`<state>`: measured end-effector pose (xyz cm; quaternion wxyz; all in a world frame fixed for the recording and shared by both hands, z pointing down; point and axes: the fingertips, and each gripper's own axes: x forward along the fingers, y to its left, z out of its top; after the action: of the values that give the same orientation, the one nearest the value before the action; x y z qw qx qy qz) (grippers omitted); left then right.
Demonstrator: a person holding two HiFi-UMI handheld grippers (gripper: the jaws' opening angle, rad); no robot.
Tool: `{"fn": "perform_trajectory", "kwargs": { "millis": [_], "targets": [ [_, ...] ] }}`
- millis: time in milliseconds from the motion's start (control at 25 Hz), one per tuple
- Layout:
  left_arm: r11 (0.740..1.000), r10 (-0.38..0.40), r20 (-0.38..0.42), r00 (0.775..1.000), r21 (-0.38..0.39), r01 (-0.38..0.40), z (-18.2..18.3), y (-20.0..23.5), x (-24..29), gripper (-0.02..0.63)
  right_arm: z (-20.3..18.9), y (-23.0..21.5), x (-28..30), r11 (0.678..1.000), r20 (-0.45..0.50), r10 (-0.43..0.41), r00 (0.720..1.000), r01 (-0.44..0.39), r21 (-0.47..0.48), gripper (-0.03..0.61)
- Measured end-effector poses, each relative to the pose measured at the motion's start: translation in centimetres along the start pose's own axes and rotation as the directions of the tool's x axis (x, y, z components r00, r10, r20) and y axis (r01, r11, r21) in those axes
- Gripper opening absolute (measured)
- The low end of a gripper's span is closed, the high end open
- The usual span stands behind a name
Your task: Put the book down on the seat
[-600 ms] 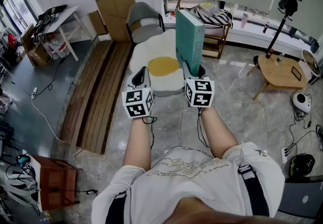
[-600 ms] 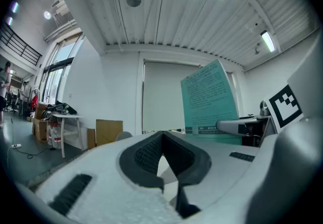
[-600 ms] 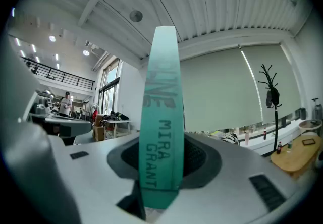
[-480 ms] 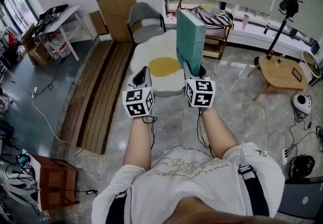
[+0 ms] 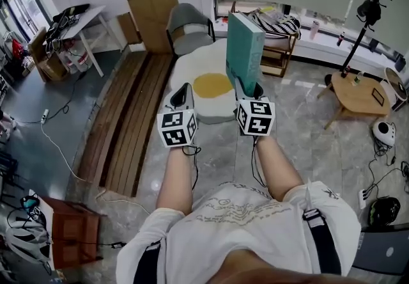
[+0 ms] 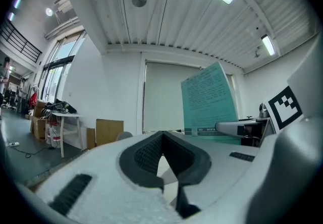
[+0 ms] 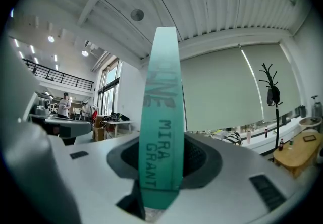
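The right gripper (image 5: 246, 90) squeezes a green book (image 5: 245, 51) that stands straight up, and the left gripper (image 5: 181, 91) is pinched together with nothing in it.

held the thick teal book (image 5: 245, 46) upright by its bottom edge in the right gripper (image 5: 248, 92), lettered spine toward that gripper. found the white, yellow-centred seat (image 5: 192, 65) low down, just ahead and left of that gripper, apart from the book.
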<state>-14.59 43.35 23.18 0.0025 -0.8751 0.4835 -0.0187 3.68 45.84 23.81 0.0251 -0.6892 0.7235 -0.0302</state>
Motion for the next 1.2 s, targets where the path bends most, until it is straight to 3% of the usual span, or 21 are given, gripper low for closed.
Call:
{"fn": "perform_trajectory", "kwargs": {
  "millis": [480,1200],
  "targets": [
    [0.998,-0.054,-0.028,0.998,-0.043,0.052,-2.3,4.9,-1.7,0.018,-1.4,5.6,0.5,1.0,-0.013,-0.017,1.0,0.017,0.002,0.161],
    [0.999,-0.021,-0.079,0.997,-0.027,0.019,-4.2,9.5,6.0,0.018,-3.4,4.9,10.7,0.998,-0.04,0.033,0.999,-0.03,0.057,0.161]
  ]
}}
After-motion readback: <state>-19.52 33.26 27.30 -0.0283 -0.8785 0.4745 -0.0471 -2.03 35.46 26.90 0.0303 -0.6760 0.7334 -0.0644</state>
